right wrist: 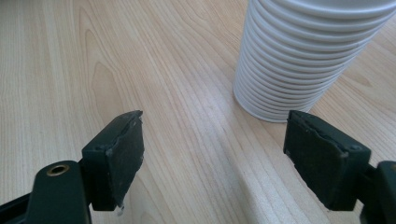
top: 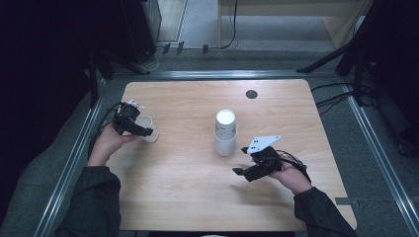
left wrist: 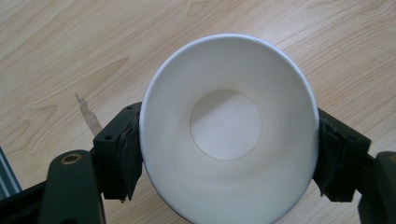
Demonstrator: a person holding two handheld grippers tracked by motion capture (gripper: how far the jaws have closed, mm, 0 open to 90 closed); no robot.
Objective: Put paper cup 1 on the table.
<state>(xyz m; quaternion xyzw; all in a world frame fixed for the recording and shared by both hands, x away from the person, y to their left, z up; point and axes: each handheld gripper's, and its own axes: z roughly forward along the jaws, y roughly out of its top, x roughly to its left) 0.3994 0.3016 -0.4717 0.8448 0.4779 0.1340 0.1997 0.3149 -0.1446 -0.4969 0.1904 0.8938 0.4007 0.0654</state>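
Two grippers working over the wooden table (top: 188, 197). Left gripper (top: 140, 131) is clamping a single white paper cup (left wrist: 229, 135) w/ both jaws, near the table's left edge. Right gripper (top: 243, 160) is hovering w/ jaws apart, empty, just near-right of the cup stack (top: 225, 132) standing mid-table.

Overhead camera faces forward; 2 close views share table (top: 188, 197)

One loose paper cup (left wrist: 229, 135), one cup stack (top: 225, 132), two hand-held grippers (top: 132, 124) (top: 247, 162)
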